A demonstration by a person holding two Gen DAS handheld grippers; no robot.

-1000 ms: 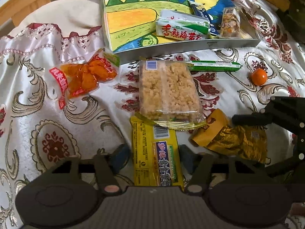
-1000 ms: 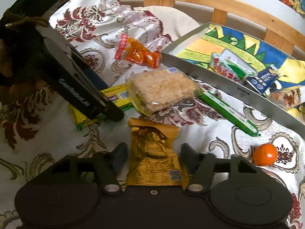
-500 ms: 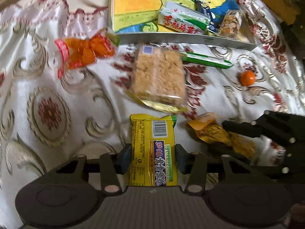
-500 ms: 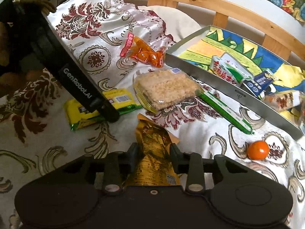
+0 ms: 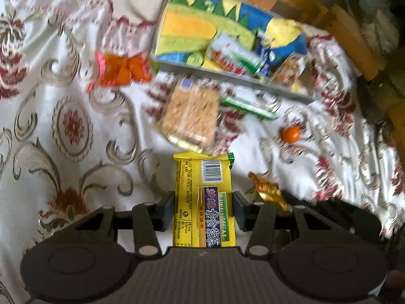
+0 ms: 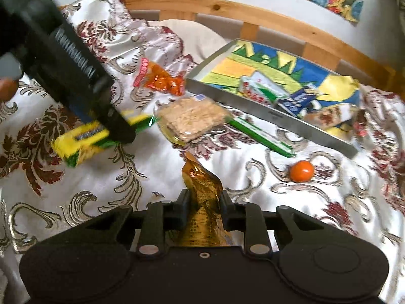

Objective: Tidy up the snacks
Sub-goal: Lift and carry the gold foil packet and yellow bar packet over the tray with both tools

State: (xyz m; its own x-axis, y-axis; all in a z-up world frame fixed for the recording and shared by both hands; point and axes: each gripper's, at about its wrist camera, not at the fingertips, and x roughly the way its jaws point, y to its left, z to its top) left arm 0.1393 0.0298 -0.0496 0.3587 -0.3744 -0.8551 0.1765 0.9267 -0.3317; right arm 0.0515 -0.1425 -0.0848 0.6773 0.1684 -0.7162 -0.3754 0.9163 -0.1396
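In the left wrist view my left gripper (image 5: 203,210) is shut on a yellow biscuit packet (image 5: 202,197), pads on its long sides, lifted off the cloth. My right gripper (image 6: 204,202) has a crumpled gold foil packet (image 6: 200,179) pinched between its pads, and its jaws are still closing. The right wrist view also shows the yellow packet (image 6: 83,141) at the left, hanging tilted from the left gripper's black fingers (image 6: 111,121). A painted tray (image 6: 278,116) with several snacks in it lies beyond, at the upper right.
On the patterned cloth lie a rice cracker pack (image 6: 192,119), a green stick packet (image 6: 260,136), a small orange fruit (image 6: 301,171) and an orange snack bag (image 6: 162,78). A wooden rail (image 6: 253,10) curves behind the tray.
Both grippers went from open around their packets to pinching them. Both packets have risen off the cloth, and the yellow one now hangs tilted. The right jaws have narrowed further.
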